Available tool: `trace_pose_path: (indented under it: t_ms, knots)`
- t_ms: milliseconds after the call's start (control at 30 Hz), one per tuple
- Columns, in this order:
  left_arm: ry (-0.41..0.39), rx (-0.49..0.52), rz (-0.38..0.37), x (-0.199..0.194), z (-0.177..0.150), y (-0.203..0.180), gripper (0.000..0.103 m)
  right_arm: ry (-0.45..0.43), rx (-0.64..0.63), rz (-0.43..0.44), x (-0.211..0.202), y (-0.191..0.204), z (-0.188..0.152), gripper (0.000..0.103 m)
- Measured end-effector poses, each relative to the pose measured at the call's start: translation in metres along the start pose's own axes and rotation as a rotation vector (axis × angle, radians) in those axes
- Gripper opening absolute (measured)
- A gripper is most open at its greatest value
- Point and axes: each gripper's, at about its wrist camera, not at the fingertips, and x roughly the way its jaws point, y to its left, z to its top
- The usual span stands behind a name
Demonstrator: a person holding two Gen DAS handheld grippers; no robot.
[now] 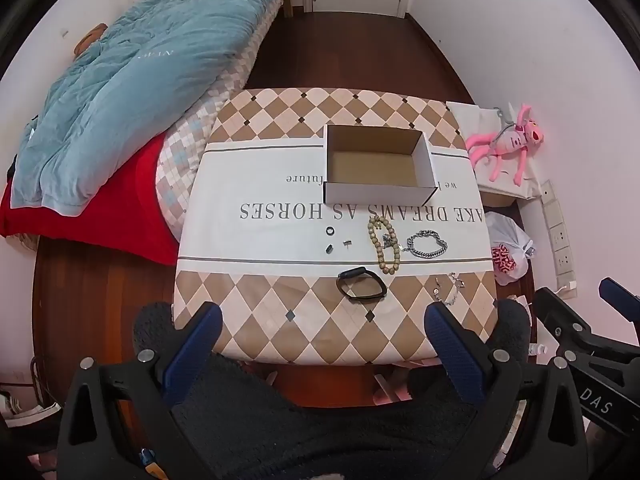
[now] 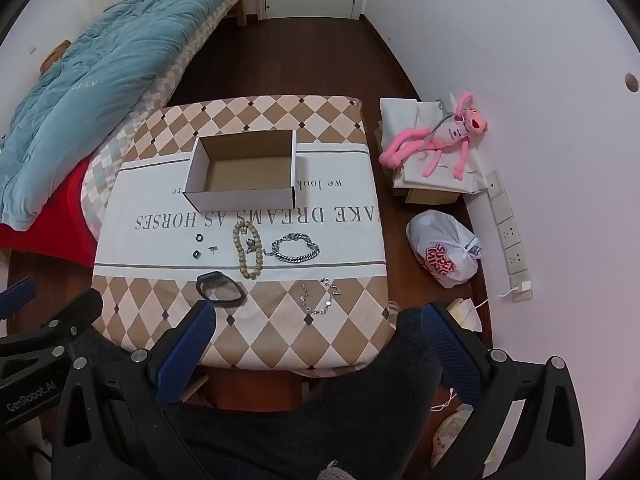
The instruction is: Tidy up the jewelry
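Both the left claw (image 1: 322, 332) and the right claw (image 2: 316, 330) hang spread wide, with the black band (image 1: 361, 284), bead bracelet (image 1: 384, 245) and empty box (image 1: 378, 164) lying ahead of their fingertips.

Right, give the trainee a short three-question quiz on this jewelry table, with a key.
1. True or false: the cardboard box already holds jewelry.
2. Which piece lies nearest the right gripper? A) wooden bead bracelet B) thin silver chain bracelet C) chunky silver chain bracelet
3. Fill in: the black wristband lies on the ____ part of the tablecloth.

Key: 1 false, the box is empty. 2 B. 3 checkered. Both the right gripper and the left gripper are open and hold nothing.
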Motion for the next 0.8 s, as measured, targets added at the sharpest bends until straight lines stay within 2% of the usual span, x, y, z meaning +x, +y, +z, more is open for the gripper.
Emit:
trace_pose_path:
  t_ms: [800]
  knots:
    - [-0.005,0.002,0.003,-0.0093,0.0062,-0.0053,0.103,-0.008,0.002,0.008,0.0001,-0.0004,-0.0022,0.103]
